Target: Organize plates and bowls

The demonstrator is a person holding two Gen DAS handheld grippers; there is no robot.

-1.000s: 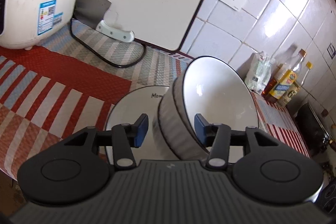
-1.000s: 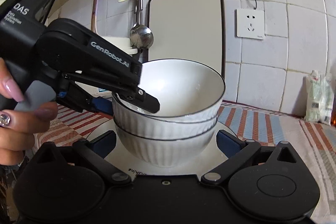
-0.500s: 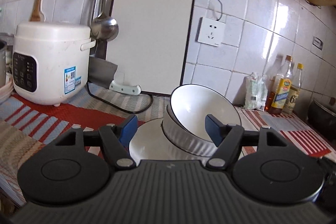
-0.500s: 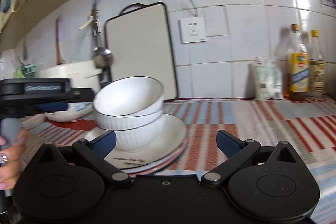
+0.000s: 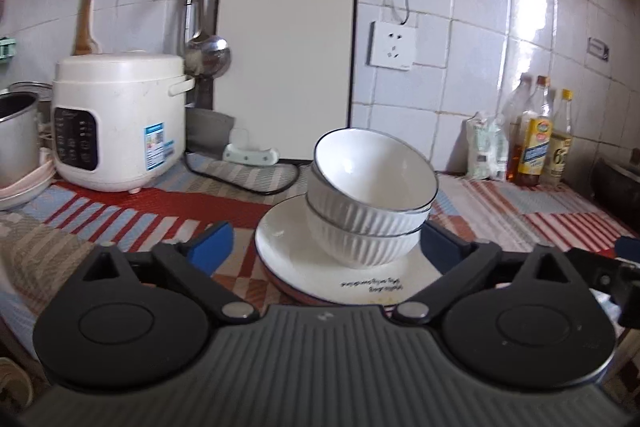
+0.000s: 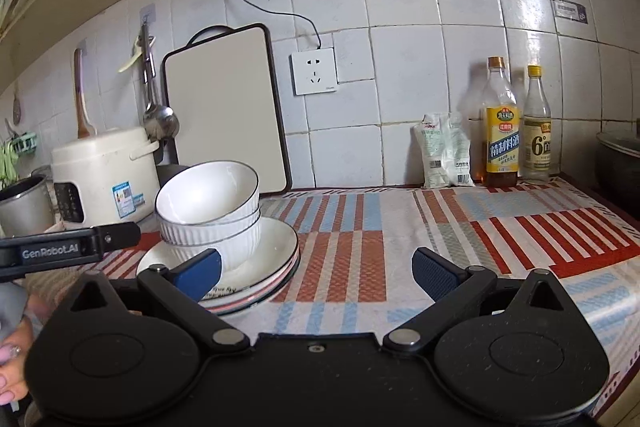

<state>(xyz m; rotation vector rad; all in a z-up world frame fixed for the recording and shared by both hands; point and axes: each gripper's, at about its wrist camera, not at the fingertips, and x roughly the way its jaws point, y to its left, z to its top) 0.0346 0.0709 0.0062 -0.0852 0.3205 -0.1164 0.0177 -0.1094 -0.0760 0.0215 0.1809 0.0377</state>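
Two white ribbed ceramic bowls (image 5: 372,211) with thin dark rims sit nested, the upper one tilted, on a stack of round white plates (image 5: 296,259) on the striped red-and-blue cloth-covered counter (image 6: 440,227); I can't count the plates exactly. The left gripper (image 5: 326,247) is spread wide, holding nothing, as is the right gripper (image 6: 316,273). Behind stand one white rice cooker (image 5: 116,123), one white cutting board (image 5: 286,71) and two glass bottles (image 6: 516,131).

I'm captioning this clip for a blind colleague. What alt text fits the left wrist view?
Two white ribbed bowls sit nested, the upper one tilted, on a stack of plates on a striped cloth, with the open left tool empty in front of them. Behind stand a white rice cooker, a cutting board and bottles along the tiled wall.
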